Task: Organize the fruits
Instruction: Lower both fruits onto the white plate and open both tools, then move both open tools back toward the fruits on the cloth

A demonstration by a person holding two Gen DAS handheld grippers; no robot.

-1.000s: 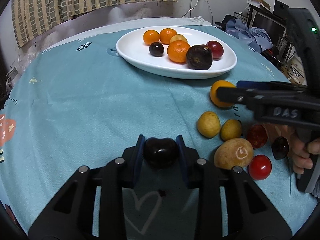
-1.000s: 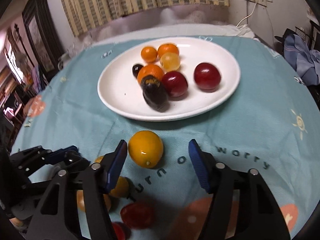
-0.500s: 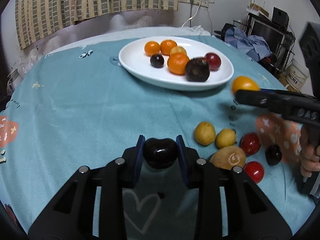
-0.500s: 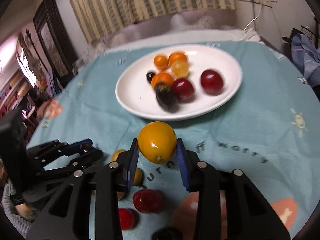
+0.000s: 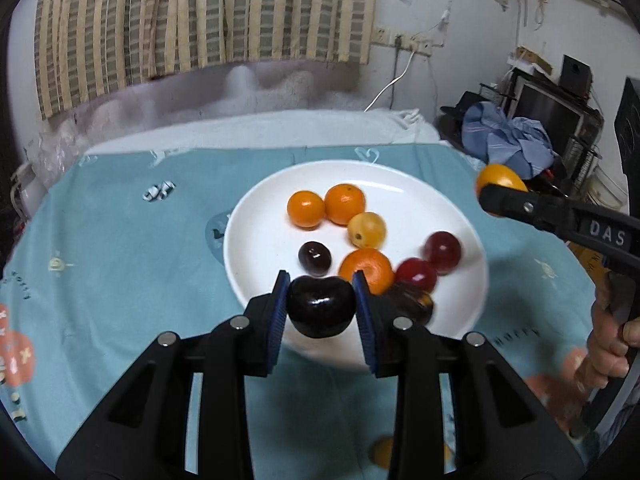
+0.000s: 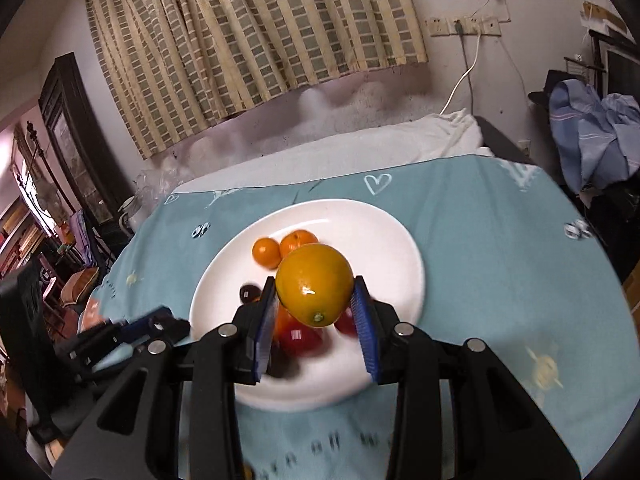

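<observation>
My left gripper [image 5: 321, 306] is shut on a dark plum [image 5: 321, 307] and holds it above the near rim of the white plate [image 5: 256, 248]. The plate holds several oranges, red and dark fruits. My right gripper [image 6: 315, 306] is shut on a yellow-orange fruit [image 6: 314, 290] and holds it in the air over the plate [image 6: 400, 248]. In the left wrist view the right gripper [image 5: 500, 196] shows at the right, raised beside the plate's right rim with the fruit [image 5: 498, 178] in its tip. The left gripper [image 6: 132, 334] shows low on the left in the right wrist view.
The table has a teal cloth [image 5: 120, 240]. One yellow fruit [image 5: 384, 452] shows blurred on the cloth at the bottom. A striped curtain, a white cable and wall sockets are behind. Blue clothes [image 5: 508, 136] and electronics stand to the right.
Both grippers have lifted and moved forward over the plate, each carrying its fruit. The loose fruits on the cloth have dropped almost out of view.
</observation>
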